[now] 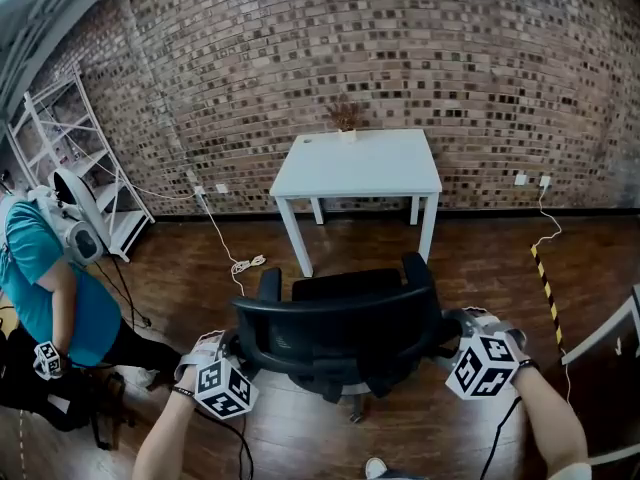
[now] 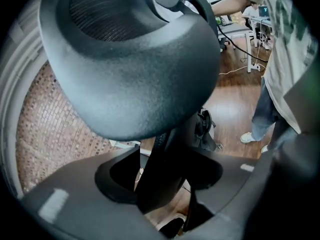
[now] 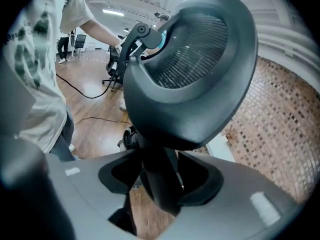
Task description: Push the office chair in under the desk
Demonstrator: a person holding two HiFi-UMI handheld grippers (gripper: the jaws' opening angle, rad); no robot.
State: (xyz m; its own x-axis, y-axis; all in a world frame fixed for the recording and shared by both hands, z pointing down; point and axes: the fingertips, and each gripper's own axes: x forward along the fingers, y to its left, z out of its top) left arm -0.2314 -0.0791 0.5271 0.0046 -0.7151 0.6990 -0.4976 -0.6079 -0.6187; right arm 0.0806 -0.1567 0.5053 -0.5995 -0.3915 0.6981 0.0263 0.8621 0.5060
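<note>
A black office chair (image 1: 340, 333) stands with its seat toward the white desk (image 1: 357, 163), a short way back from it and out from under the top. My left gripper (image 1: 232, 350) is on the left edge of the backrest and my right gripper (image 1: 455, 328) on the right edge. In the left gripper view the dark backrest rim (image 2: 162, 154) fills the gap of the left gripper (image 2: 160, 179), and the jaws are closed on it. The right gripper (image 3: 160, 184) likewise clamps the rim (image 3: 157, 176) under the curved mesh back (image 3: 195, 79).
A person in a teal shirt (image 1: 50, 288) stands at the left beside a white metal shelf (image 1: 75, 158). A white cable (image 1: 245, 265) lies on the wood floor left of the desk. A small dried plant (image 1: 346, 118) sits at the desk's back edge against the brick wall. Yellow-black tape (image 1: 547, 293) marks the floor at right.
</note>
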